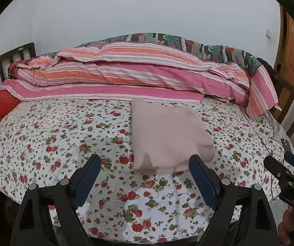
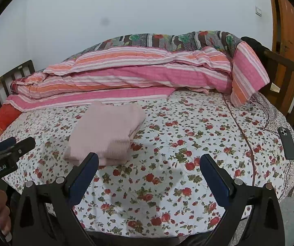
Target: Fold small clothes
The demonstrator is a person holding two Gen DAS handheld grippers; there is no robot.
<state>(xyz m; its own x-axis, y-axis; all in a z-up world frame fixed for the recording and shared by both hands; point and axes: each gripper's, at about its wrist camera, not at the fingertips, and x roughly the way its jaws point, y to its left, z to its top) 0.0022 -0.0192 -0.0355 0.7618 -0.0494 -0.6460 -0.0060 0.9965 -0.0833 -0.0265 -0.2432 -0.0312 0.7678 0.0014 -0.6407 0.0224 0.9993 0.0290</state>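
Sweater (image 1: 167, 135): folded, blurred, on bedsheet (image 1: 65, 135) near quilt (image 1: 126, 75).
Left gripper (image 1: 145, 164): jaws wide apart, empty.
Right gripper (image 2: 149, 164): jaws wide apart, empty.
Phone (image 2: 287, 143): right of sweater, partly hidden in the left view.

Right tool (image 2: 149, 174) w/ jaws spread wide, empty, above floral bed sheet (image 2: 188, 135). Folded pink garment (image 2: 106, 131) lies just beyond its left finger. Left tool (image 2: 11, 147) at left edge. Phone (image 2: 287, 143) far right on bed.
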